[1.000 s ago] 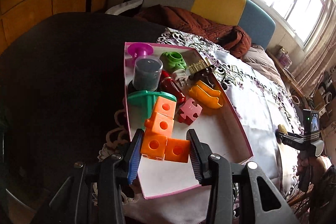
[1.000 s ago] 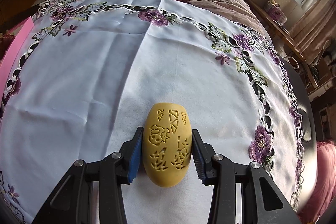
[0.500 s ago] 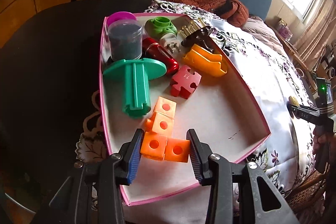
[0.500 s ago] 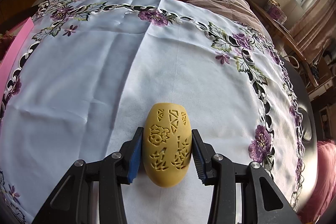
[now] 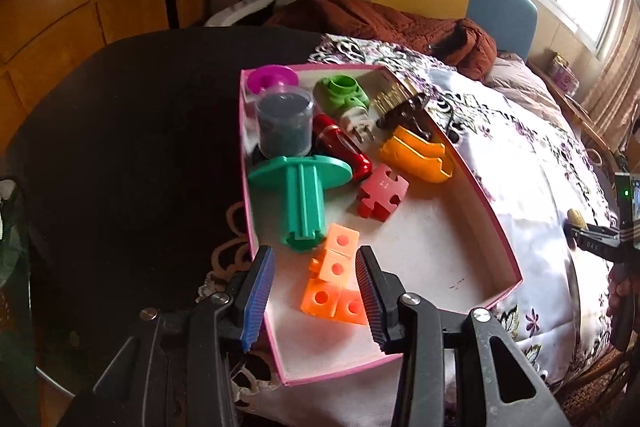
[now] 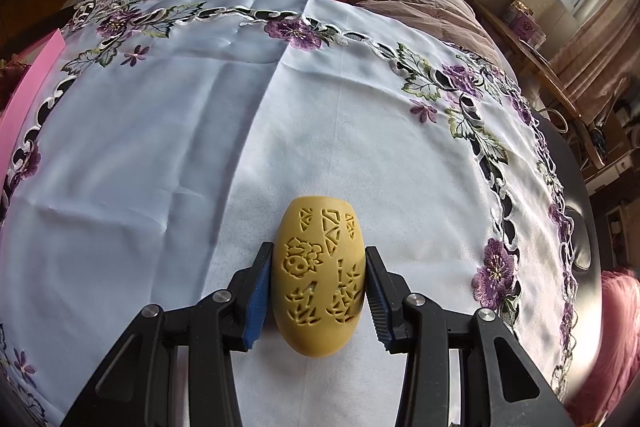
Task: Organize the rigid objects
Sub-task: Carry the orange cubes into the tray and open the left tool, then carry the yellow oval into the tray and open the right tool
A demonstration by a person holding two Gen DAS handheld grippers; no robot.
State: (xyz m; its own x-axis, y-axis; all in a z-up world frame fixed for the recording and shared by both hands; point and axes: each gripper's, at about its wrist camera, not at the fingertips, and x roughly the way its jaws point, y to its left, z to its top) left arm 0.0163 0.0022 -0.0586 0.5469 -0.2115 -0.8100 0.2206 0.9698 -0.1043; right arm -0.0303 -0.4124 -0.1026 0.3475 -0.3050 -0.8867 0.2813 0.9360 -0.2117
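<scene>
My right gripper (image 6: 316, 293) pinches a yellow carved egg (image 6: 318, 281) over bare white tablecloth (image 6: 160, 147). My left gripper (image 5: 314, 293) stands spread around orange linked cubes (image 5: 334, 283) near the pink box's (image 5: 496, 227) front edge.

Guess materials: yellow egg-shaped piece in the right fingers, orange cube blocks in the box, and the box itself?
Yellow carved egg-shaped piece: matte, hard-looking, crisp cut-out patterns; moulded plastic or resin, possibly wood.
Orange linked cube blocks: glossy, slightly translucent plastic, with round holes.
Pink-edged shallow box: likely cardboard, with thin flat walls and a matte white inside.
</scene>
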